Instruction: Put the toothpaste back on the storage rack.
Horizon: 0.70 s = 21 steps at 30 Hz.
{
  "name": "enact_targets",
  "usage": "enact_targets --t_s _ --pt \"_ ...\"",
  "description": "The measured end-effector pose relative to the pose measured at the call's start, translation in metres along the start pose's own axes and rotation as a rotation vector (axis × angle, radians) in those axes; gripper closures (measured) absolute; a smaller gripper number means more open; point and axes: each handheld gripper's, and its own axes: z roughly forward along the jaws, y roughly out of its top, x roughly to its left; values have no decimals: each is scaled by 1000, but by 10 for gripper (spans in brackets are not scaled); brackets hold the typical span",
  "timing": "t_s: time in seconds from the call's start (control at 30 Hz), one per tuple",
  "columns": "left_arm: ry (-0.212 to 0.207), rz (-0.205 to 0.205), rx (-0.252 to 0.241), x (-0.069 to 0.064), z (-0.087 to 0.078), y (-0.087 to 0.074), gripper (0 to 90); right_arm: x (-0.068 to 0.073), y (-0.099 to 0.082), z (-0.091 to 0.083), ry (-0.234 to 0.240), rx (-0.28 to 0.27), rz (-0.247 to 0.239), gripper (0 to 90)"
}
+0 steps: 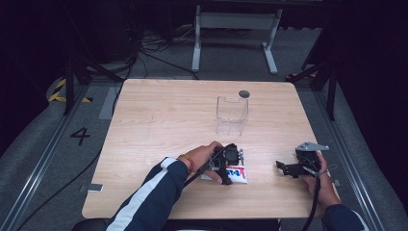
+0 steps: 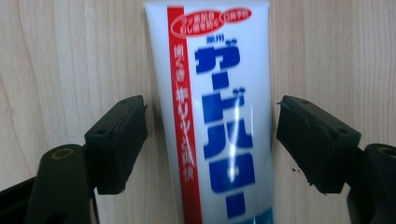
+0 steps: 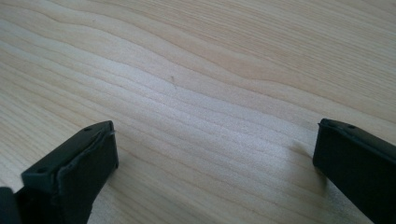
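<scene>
A white toothpaste tube (image 2: 217,112) with a red stripe and blue lettering lies flat on the wooden table (image 1: 159,120). My left gripper (image 2: 210,140) hangs right over it, open, one jaw on each side of the tube with a small gap to either side. In the high view the left gripper (image 1: 232,161) covers most of the tube (image 1: 238,174) near the table's front middle. My right gripper (image 3: 215,163) is open just above bare wood, nothing between its jaws. From above, the right gripper (image 1: 284,167) sits at the front right, pointing left.
A clear plastic box (image 1: 231,115) stands open-topped behind the tube, towards the table's far middle. A small dark round disc (image 1: 244,94) lies just beyond it. Dark floor, cables and a table frame (image 1: 235,29) surround the table.
</scene>
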Motion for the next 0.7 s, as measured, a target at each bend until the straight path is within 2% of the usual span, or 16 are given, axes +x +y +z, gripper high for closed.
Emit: enact_targets --t_s 0.13,0.3,0.33,0.57,0.7 --pt "22 26 5 -1 1 5 356 0 0 0 0 0 1 0" --pt "47 39 55 -8 0 11 402 0 0 0 1 0 1 0" --pt "51 28 56 -8 0 11 406 0 0 0 0 1 0 0" --pt "64 -19 -24 -12 -3 0 519 0 0 0 1 0 2 0" --pt "91 -40 -65 -11 -9 -5 584 0 0 0 1 0 1 0"
